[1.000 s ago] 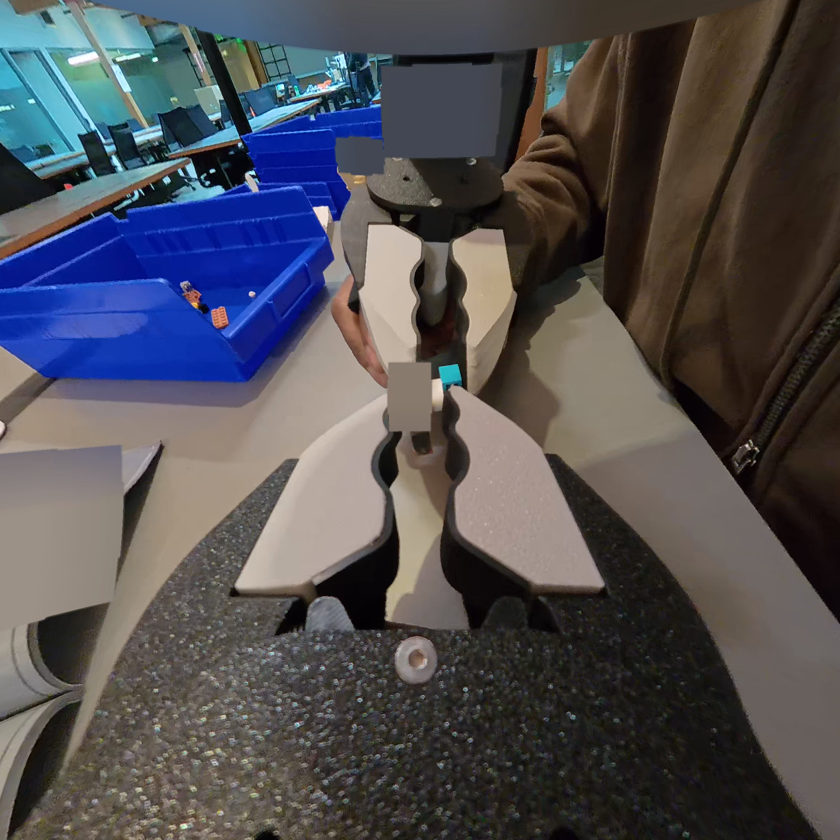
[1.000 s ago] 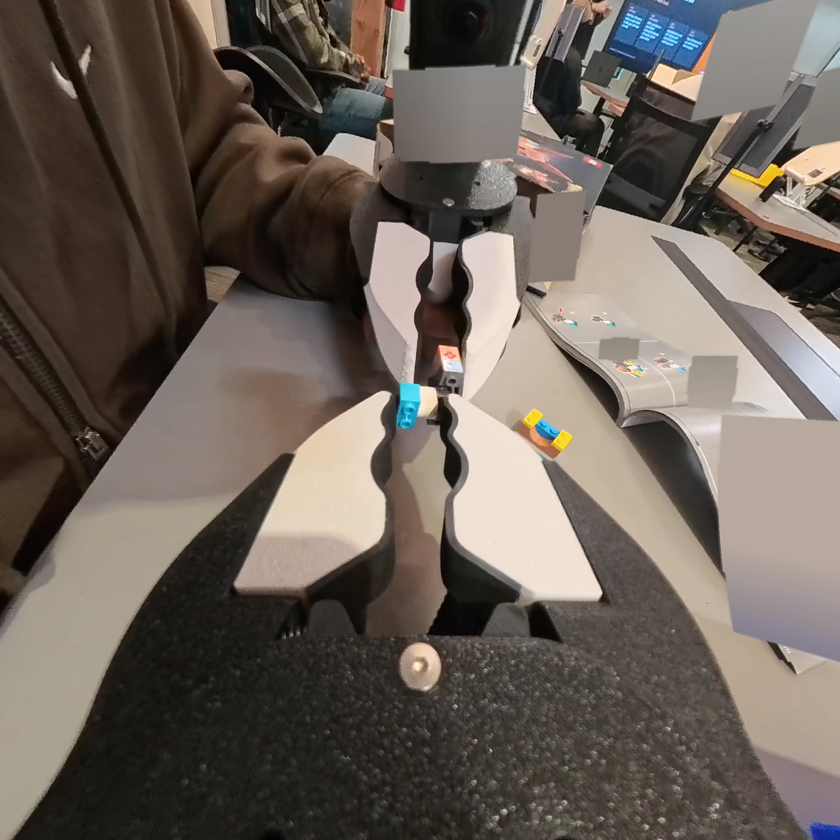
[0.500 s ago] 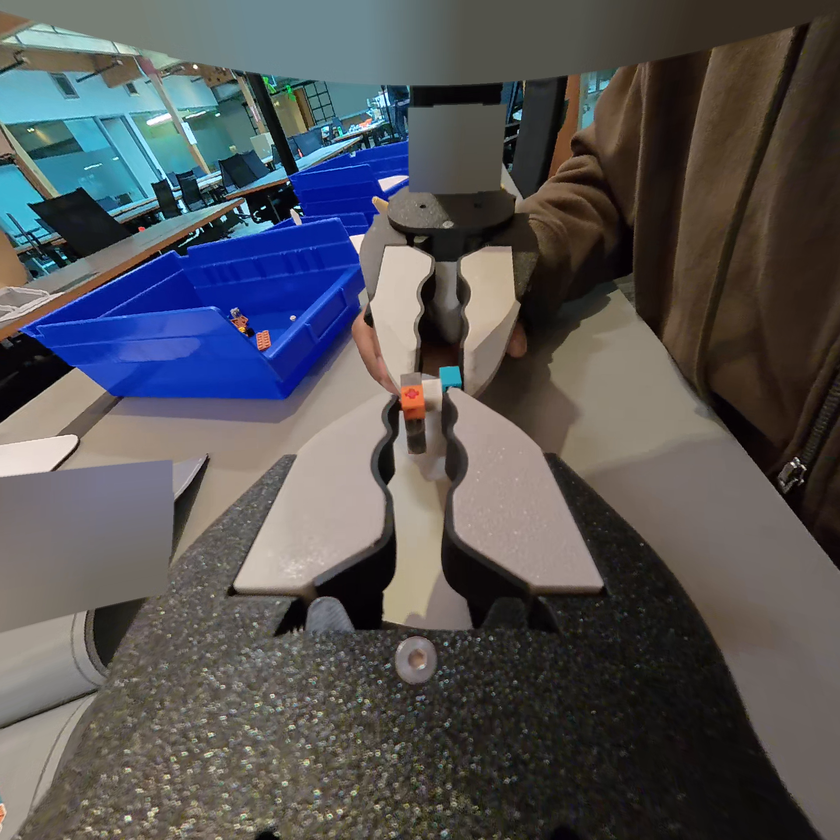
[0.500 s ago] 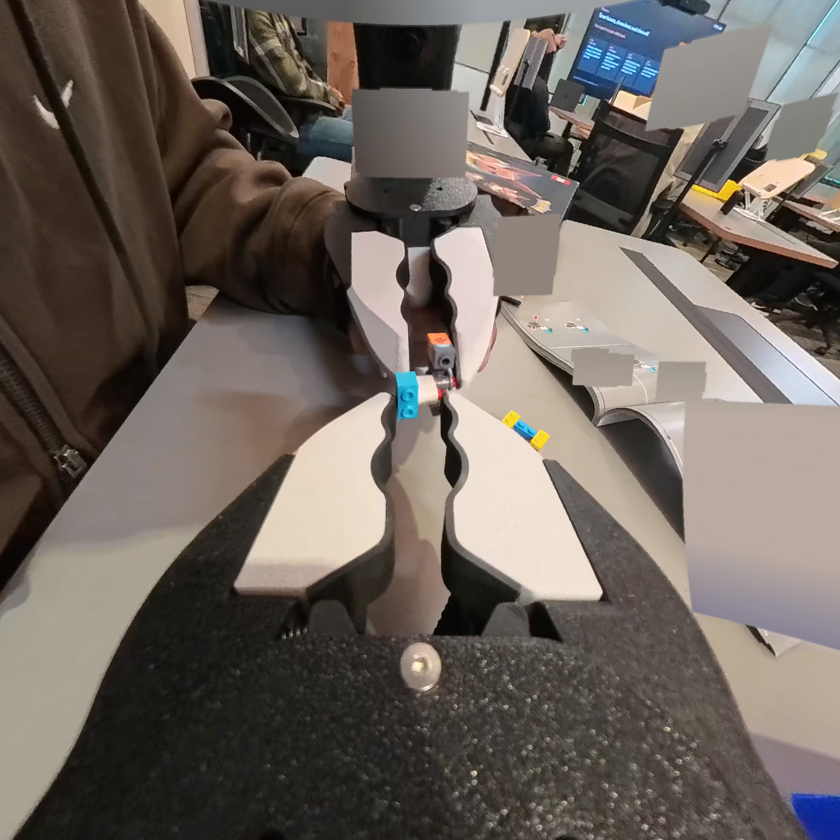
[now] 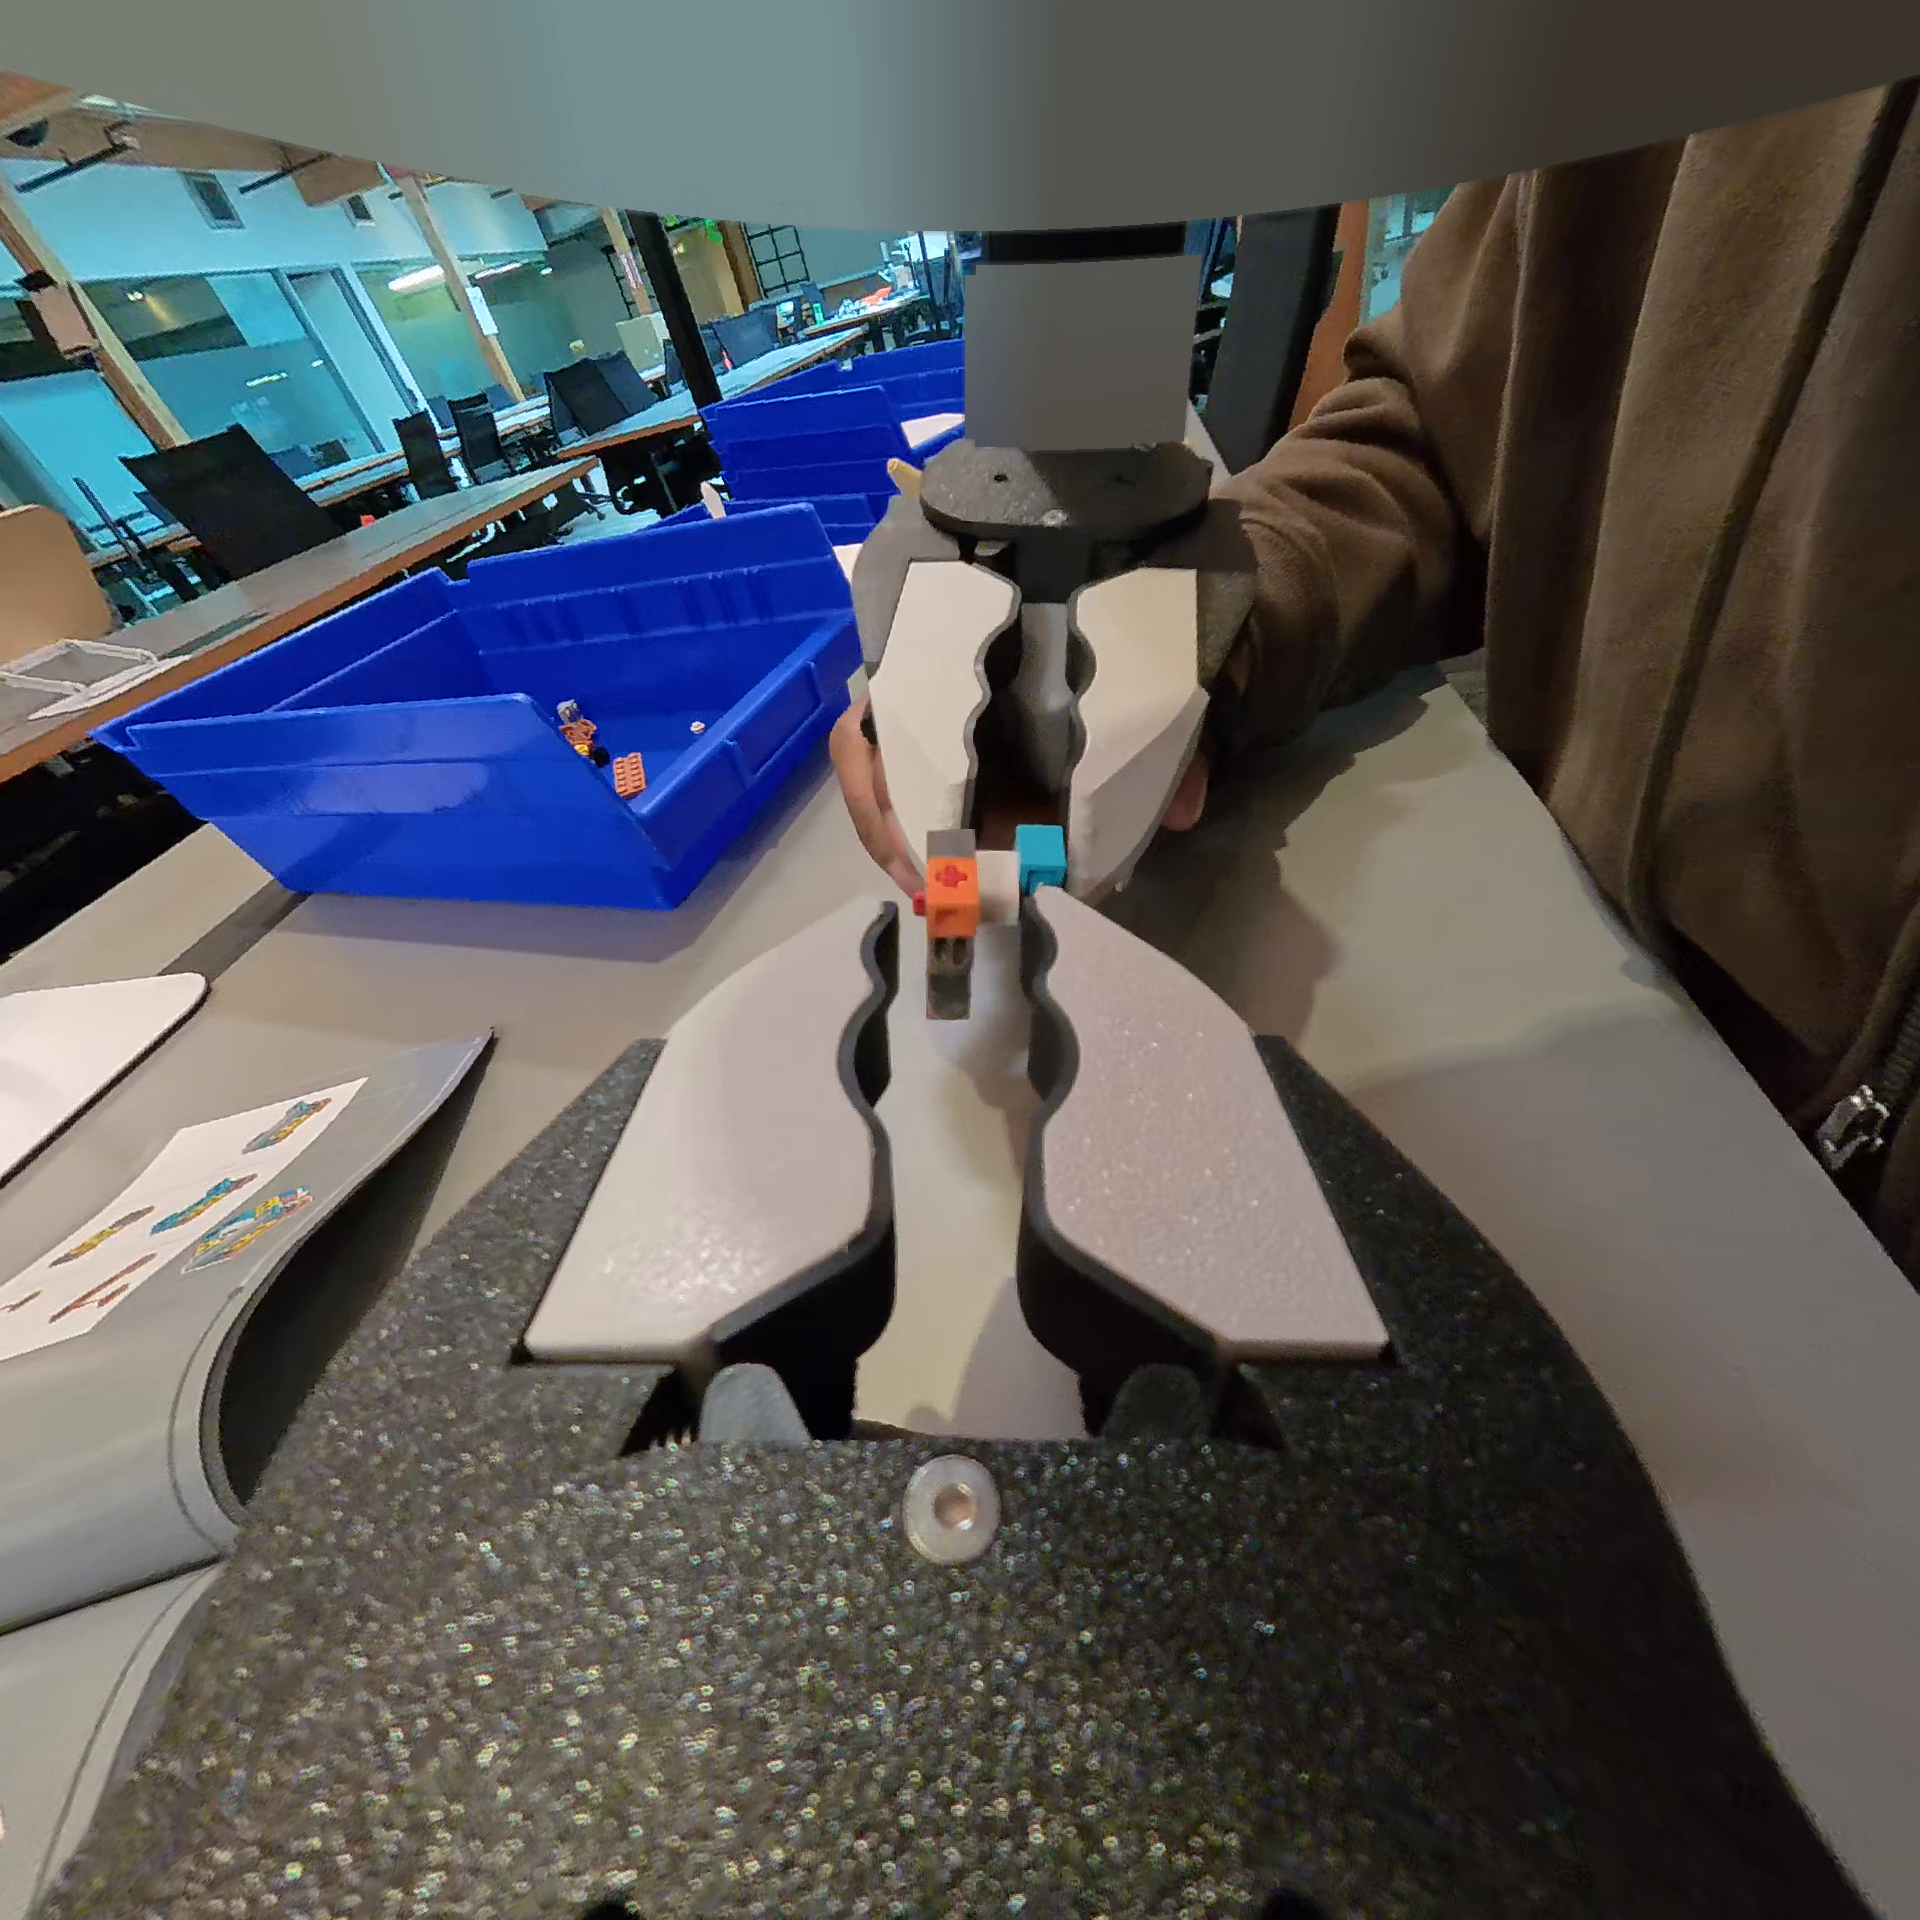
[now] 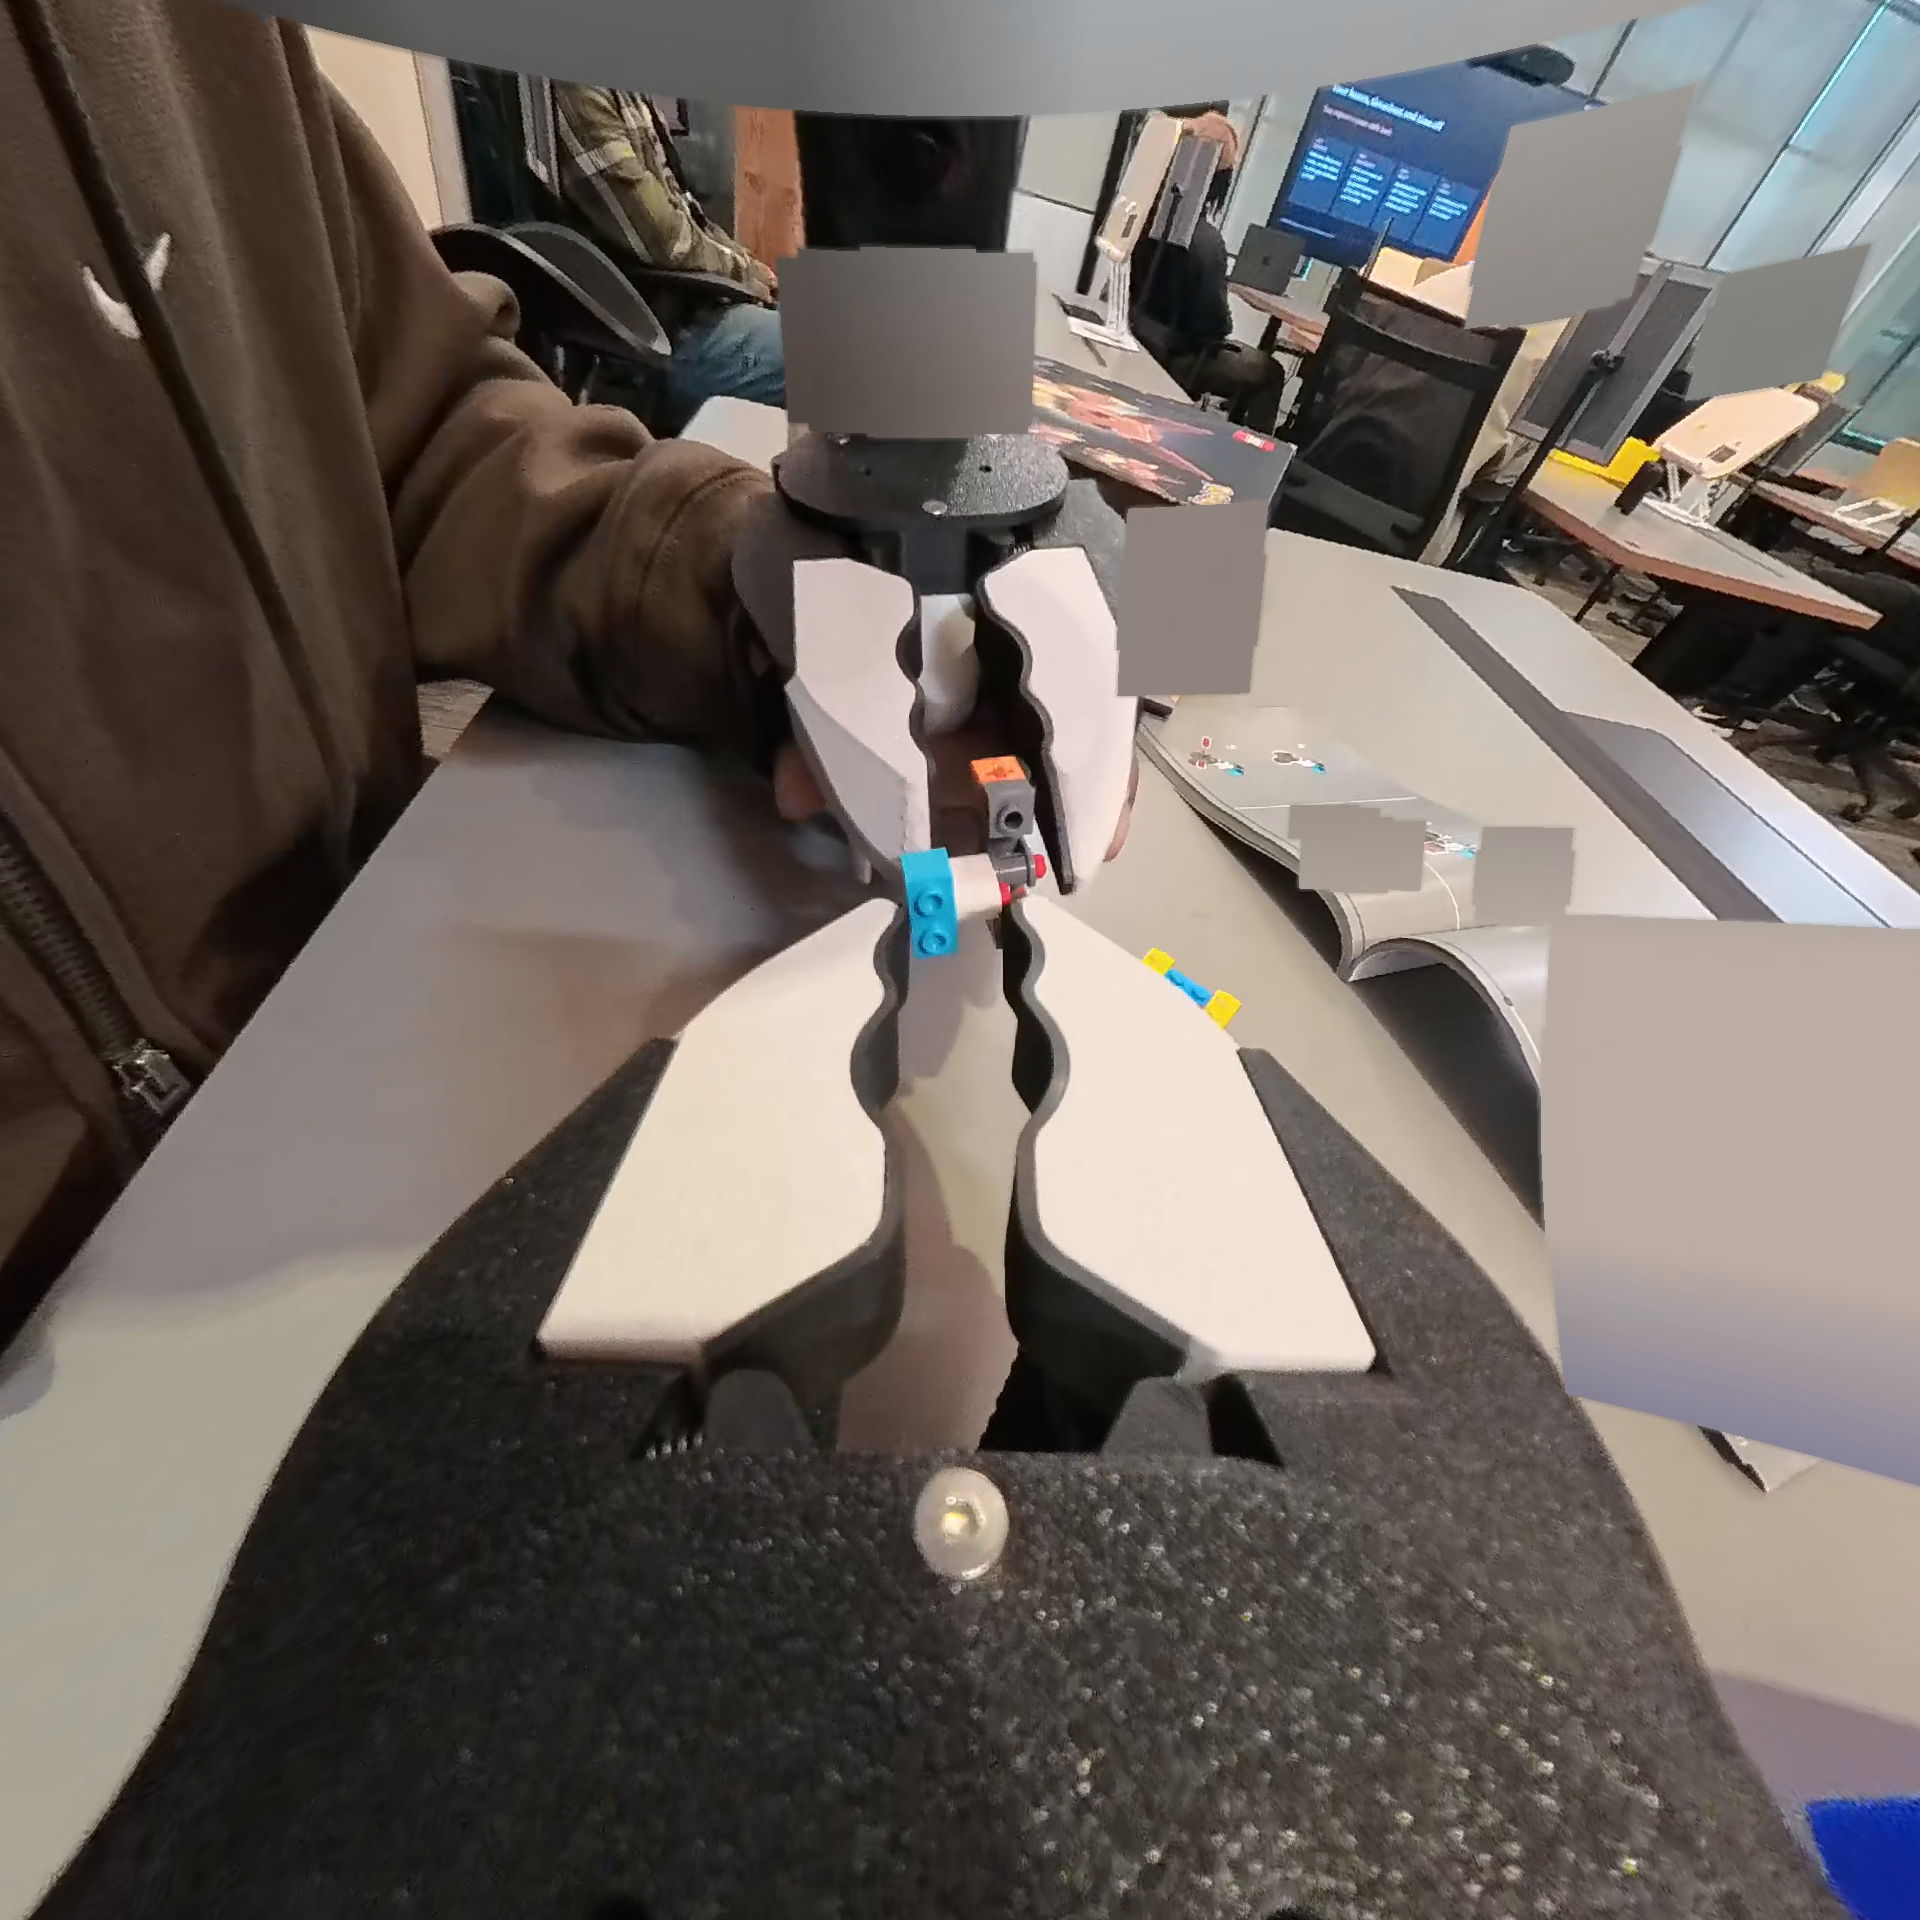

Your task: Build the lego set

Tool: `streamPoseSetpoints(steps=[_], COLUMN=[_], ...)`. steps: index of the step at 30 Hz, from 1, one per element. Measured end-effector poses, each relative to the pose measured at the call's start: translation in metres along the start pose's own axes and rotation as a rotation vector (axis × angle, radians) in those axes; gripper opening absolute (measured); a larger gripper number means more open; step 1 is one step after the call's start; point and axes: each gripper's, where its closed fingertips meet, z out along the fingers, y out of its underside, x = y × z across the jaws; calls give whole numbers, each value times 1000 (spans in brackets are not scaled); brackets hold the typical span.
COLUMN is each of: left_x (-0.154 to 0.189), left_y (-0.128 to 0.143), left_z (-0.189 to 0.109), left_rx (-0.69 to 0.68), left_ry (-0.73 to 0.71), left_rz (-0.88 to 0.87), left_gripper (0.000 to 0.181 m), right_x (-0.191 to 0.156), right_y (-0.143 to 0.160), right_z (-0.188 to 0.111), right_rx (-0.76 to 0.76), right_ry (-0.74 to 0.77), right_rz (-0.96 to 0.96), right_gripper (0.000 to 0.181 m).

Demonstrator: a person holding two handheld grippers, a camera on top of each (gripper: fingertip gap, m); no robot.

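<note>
Two hand-held grippers meet tip to tip at the centre of both frames, each clamped on one end of a small lego assembly raised above a grey bench point(image 5: 1299, 935). Left hand-held gripper point(image 5: 951, 966), filling the lower half of the left wrist view, pinches a grey lego column point(image 5: 950, 982) capped by an orange brick point(image 5: 952, 885) between its narrowed fingers. Right hand-held gripper point(image 6: 951, 925), filling the lower half of the right wrist view, grips a white piece point(image 6: 975, 885) with a turquoise brick point(image 6: 930, 902) at its left end — the white piece runs sideways into the grey column, where a red pin point(image 6: 1029, 864) shows. In the left wrist view the turquoise brick sits just right of the orange one, with the white piece between them.

A person in a brown hooded jacket point(image 5: 1662, 623) holds both tools, fingers visible behind each far gripper. At centre left of the left wrist view, a blue bin point(image 5: 436, 790) stands on the bench with a few small orange parts point(image 5: 627, 774) inside; more blue bins are stacked behind it. An open instruction booklet point(image 5: 156, 1226) lies at lower left. In the right wrist view, a small yellow-and-blue lego piece point(image 6: 1195, 987) rests on the bench just right of the gripper tips — near the booklet's curled pages.
</note>
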Motion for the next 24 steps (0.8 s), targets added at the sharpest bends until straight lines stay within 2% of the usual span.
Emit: streamPoseSetpoints(steps=[8,16,24], left_x=[4,2,6], left_y=[0,0,5], left_z=[-1,-1,0], left_rx=[4,1,-31], left_ry=[24,12,42], left_rz=[31,20,3], left_gripper=[18,17,17], right_x=[-4,1,-4], right_y=[-2,-2,0], right_z=[1,1,1], right_rx=[16,22,1], right_ry=[-27,8,7], right_rz=[15,0,-69], right_gripper=[17,21,21])
